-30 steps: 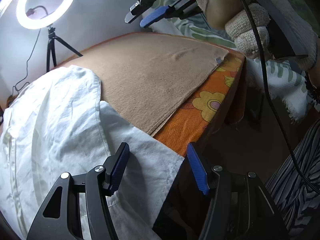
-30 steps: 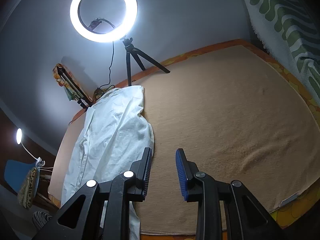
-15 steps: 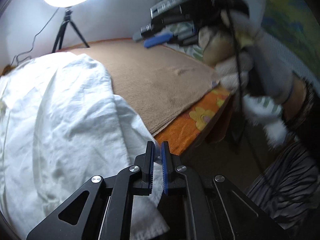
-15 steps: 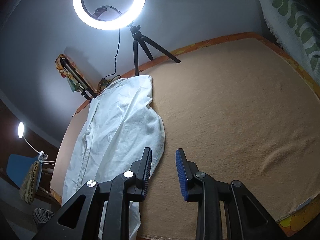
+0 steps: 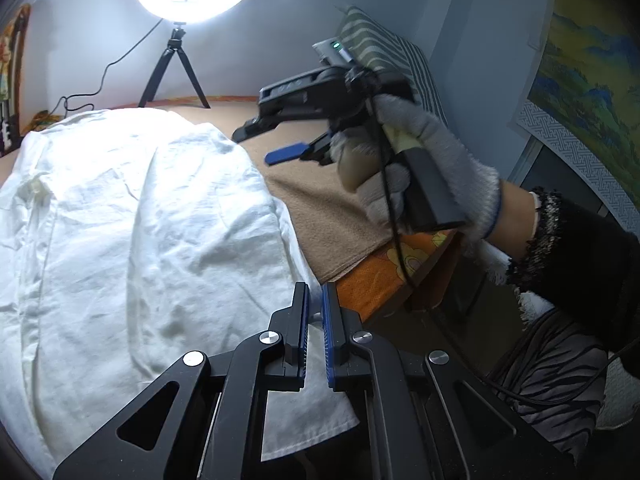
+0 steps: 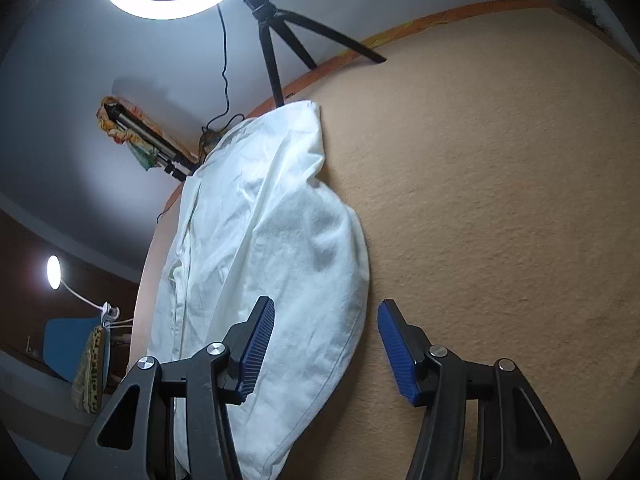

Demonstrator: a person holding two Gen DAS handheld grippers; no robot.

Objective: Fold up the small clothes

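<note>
A white garment point(image 5: 132, 232) lies spread and wrinkled on a tan blanket point(image 5: 328, 208) over the table. My left gripper point(image 5: 315, 312) is shut on the garment's near corner at the table's front edge. My right gripper point(image 6: 326, 336) is open, with the garment's point(image 6: 276, 264) right edge between and below its fingers. In the left wrist view the right gripper point(image 5: 280, 136) hovers over the blanket, held by a gloved hand point(image 5: 420, 168).
A ring light on a tripod point(image 5: 176, 40) stands at the table's far edge, also in the right wrist view point(image 6: 272, 40). An orange flowered cloth point(image 5: 384, 268) shows under the blanket at the table's corner. A striped green cushion point(image 5: 392, 56) leans at the back right.
My left gripper has shut on the garment's corner and lifted it. My right gripper has opened wider and moved toward the garment's edge.
</note>
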